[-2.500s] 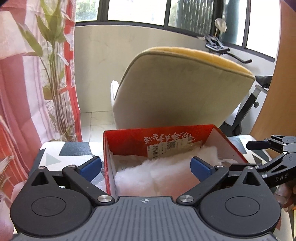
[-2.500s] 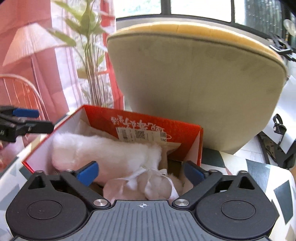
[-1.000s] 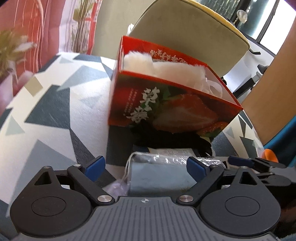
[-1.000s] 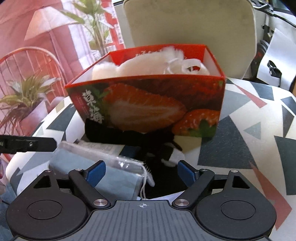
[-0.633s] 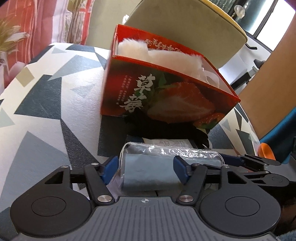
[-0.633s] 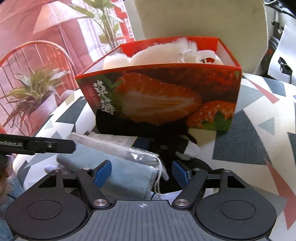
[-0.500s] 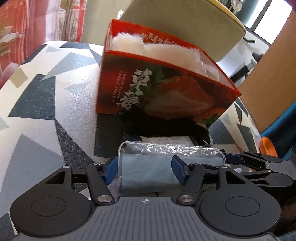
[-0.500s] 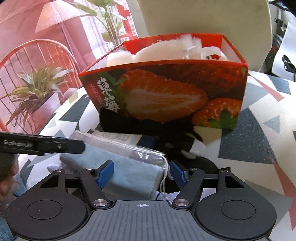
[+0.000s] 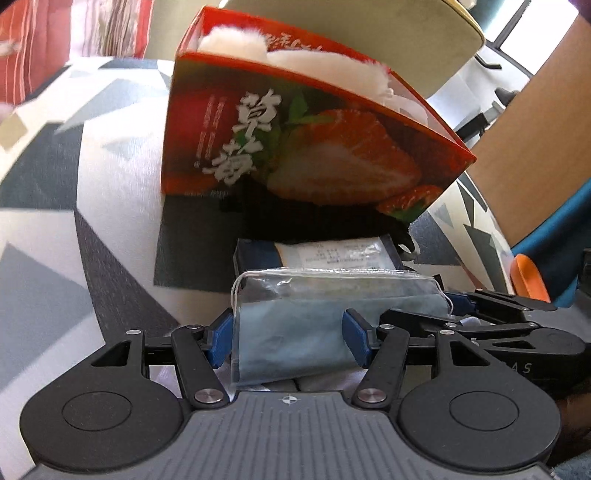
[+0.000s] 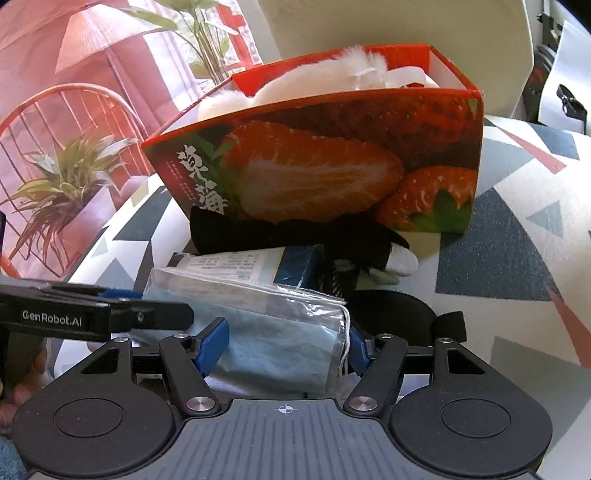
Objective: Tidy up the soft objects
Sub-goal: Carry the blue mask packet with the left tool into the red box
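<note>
A clear bag of blue face masks (image 9: pixel 295 317) lies at the table's near edge; it also shows in the right wrist view (image 10: pixel 273 332). My left gripper (image 9: pixel 288 338) is shut on its left end, blue pads against both sides. My right gripper (image 10: pixel 286 345) is shut on its right end. Behind it stands a red strawberry box (image 9: pixel 306 147), also in the right wrist view (image 10: pixel 325 166), holding white fluffy fabric (image 9: pixel 236 42). A dark blue packet (image 9: pixel 317 253) and black fabric (image 10: pixel 258 229) lie between bag and box.
The table (image 9: pixel 44 229) has a grey, white and black triangle pattern. A beige chair (image 10: pixel 388 26) stands behind the box. A potted plant (image 10: pixel 62 184) and red wire chair are at left. An orange object (image 9: pixel 528 277) lies at the right edge.
Both grippers dropped from above the box to the mask bag in front of it, then their jaws closed onto its two ends.
</note>
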Demonstrator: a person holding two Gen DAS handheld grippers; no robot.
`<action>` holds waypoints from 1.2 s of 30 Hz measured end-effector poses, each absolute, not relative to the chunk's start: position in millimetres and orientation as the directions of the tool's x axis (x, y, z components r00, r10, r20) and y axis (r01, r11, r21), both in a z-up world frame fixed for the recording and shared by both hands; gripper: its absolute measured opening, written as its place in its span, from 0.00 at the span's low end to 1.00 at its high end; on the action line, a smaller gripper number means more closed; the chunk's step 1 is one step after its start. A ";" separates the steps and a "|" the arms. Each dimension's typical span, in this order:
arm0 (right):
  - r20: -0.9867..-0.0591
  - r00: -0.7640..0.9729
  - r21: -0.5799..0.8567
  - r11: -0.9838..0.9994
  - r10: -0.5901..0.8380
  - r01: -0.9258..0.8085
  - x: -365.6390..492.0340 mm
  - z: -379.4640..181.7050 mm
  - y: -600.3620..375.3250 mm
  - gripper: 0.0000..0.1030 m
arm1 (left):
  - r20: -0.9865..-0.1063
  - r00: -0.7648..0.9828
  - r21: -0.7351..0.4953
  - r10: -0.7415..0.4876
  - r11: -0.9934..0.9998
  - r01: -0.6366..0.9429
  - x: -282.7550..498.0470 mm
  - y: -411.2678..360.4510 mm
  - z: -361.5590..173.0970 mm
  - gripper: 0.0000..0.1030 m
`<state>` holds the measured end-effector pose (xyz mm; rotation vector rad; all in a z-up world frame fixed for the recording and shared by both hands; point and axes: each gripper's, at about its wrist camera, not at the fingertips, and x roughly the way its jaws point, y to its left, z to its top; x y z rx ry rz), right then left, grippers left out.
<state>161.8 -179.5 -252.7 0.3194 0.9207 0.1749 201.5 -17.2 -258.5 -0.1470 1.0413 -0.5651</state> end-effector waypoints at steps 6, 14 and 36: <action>-0.744 0.601 0.349 0.937 0.292 -0.024 160.6 -252.6 -176.5 0.53 | -0.768 0.379 -0.399 -0.516 0.849 0.348 202.1 -12.2 -261.8 0.60; -0.733 0.619 0.328 0.944 0.282 -0.041 157.4 -245.9 -175.2 0.46 | -0.760 0.396 -0.395 -0.516 0.850 0.350 198.7 -10.8 -256.3 0.58; -0.663 0.683 0.301 0.944 0.307 -0.132 150.6 -209.4 -170.5 0.38 | -0.687 0.443 -0.372 -0.576 0.802 0.467 192.8 0.7 -210.9 0.56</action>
